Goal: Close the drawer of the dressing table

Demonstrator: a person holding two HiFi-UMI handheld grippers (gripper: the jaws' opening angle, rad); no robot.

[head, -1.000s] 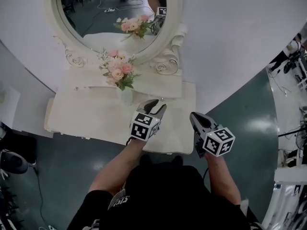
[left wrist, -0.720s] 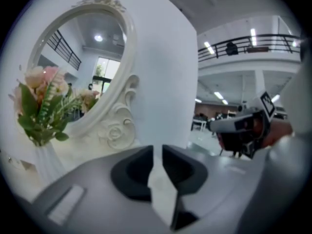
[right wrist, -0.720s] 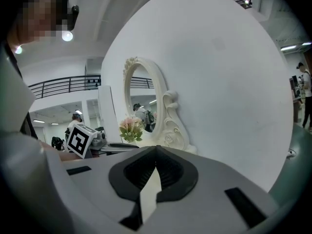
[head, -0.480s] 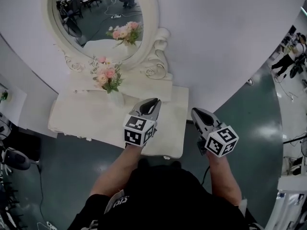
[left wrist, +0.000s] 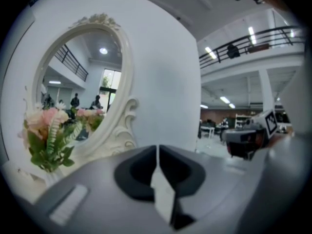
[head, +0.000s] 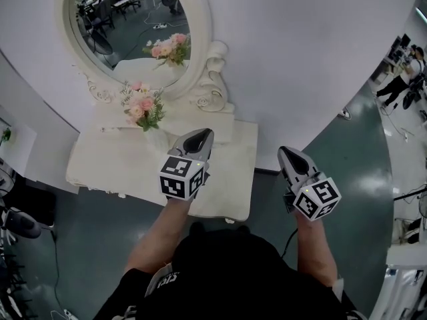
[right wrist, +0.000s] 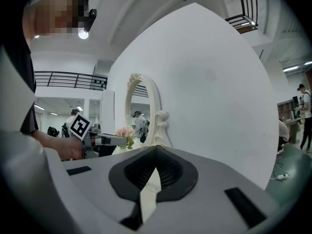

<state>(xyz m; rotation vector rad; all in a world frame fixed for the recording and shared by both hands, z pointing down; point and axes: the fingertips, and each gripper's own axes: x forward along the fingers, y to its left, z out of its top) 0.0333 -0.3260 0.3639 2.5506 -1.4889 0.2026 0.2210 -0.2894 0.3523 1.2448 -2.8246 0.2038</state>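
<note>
Dressing table (head: 113, 169): flowers (head: 141, 107) in vase (head: 155, 137)

Pink bouquet (head: 141, 109) is sitting upright in front of the curved white wall (head: 300, 59), green leaves sticking out to the sides. Dark green floor (head: 360, 172) is running round both ends of that wall, with a white box (head: 15, 153) standing at the left edge and a person (head: 405, 72) standing well off at far right. In the left gripper view a railed balcony (left wrist: 278, 35) is showing high on the right, with strip lights (left wrist: 252, 32) glowing by it.
</note>
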